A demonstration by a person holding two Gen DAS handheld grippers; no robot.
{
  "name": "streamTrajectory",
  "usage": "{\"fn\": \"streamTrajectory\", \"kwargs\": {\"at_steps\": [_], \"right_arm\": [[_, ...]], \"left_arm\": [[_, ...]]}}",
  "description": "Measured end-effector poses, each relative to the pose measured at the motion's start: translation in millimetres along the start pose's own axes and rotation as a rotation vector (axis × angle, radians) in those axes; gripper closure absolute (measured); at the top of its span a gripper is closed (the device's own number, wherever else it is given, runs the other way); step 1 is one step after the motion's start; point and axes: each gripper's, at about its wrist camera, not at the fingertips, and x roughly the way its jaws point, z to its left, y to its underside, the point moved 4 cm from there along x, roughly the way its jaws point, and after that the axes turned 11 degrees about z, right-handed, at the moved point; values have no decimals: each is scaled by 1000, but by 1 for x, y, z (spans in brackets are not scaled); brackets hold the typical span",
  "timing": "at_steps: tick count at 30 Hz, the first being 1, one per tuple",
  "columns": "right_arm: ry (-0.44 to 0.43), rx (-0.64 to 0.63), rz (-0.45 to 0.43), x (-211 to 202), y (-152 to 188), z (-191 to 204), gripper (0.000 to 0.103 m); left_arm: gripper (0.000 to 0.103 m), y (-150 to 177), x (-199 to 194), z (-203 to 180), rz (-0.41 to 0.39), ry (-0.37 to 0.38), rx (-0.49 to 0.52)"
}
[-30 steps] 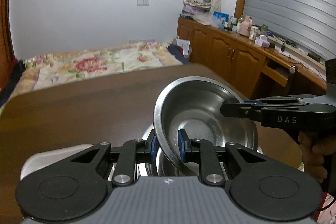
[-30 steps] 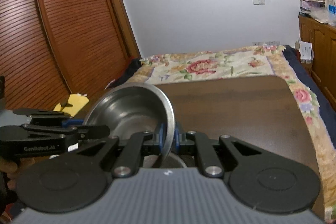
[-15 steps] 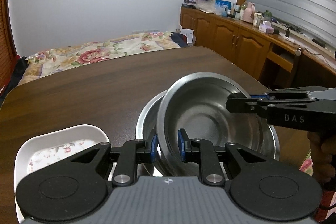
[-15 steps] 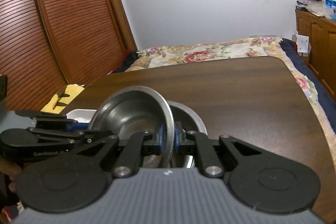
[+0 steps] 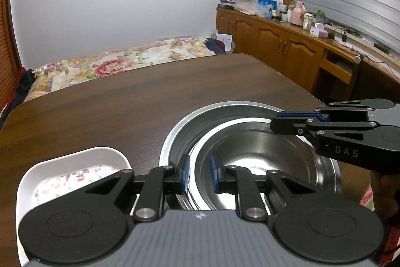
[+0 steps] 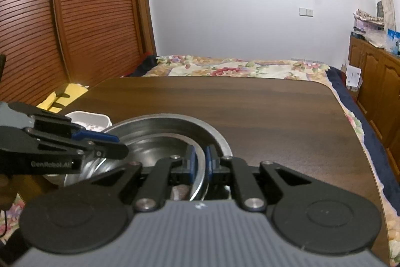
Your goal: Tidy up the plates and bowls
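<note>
view from the two wrist cameras. my left gripper straddles the near rim of the smaller steel bowl, its blue pads parted with a visible gap on each side of the rim, so i read it as released. my right gripper brackets the opposite rim of the same bowl; its pads sit close to the metal, but i cannot tell whether they clamp it or have let go. the smaller steel bowl sits nested inside the larger steel bowl, which rests on the dark wooden table; a white floral dish lies just beside the stack on its left.

step in hand, as i judge it: finishing the nest and clearing out. to do it well i would free the right side fully before moving, then draw each gripper back along its own finger line rather than upward, so no pad drags the rim and tips the inner bowl. steel on steel slides easily; i would go slowly and keep the left gripper away from the white dish.
</note>
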Motion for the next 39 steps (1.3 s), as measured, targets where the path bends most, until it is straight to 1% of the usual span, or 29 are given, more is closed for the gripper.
{"fn": "streamTrajectory", "kwargs": {"at_steps": [5,10,11,13,15,19,21,23,24,25,26,27,31,33,34,35,39], "right_arm": [[3,-4,-5,0,0,0,92],[15,-33,-32,-2,1,5,92],[11,-32,-32,-3,1,5,92],[0,-32,-31,-5,2,7,92],[-7,-31,-41,-10,3,9,92],[-8,-13,-70,-22,5,8,91],[6,-8,-89,-28,5,7,91],[15,-1,-109,-32,5,5,89],[20,-3,-118,-34,5,5,83],[26,-5,-128,-35,5,5,74],[34,1,-137,-37,6,4,48],[37,11,-143,-37,7,2,34],[33,43,-135,-32,13,-1,30],[36,53,-140,-30,16,-1,18],[39,59,-145,-29,17,-1,15],[40,65,-150,-28,18,-2,10],[57,86,-153,-20,24,-2,8]], "left_arm": [[84,1,-2,2,-6,3,-7],[84,1,-9,3,-28,2,-24],[84,1,-11,3,-35,1,-29],[79,0,-16,5,-48,3,-40],[63,0,-20,6,-66,3,-51],[43,0,-27,8,-103,-19,-66],[26,2,-29,8,-128,-39,-70],[19,4,-29,7,-151,-71,-65],[15,7,-28,7,-159,-83,-67],[14,8,-28,7,-163,-88,-71],[12,9,-27,8,-166,-88,-75],[10,11,-27,8,-168,-87,-81],[6,18,-27,8,-185,-108,-93],[5,21,-25,6,-186,-115,-89],[5,23,-24,6,-184,-109,-85],[5,24,-22,4,-183,-103,-86],[4,29,-16,3,-170,-70,-101]]}}
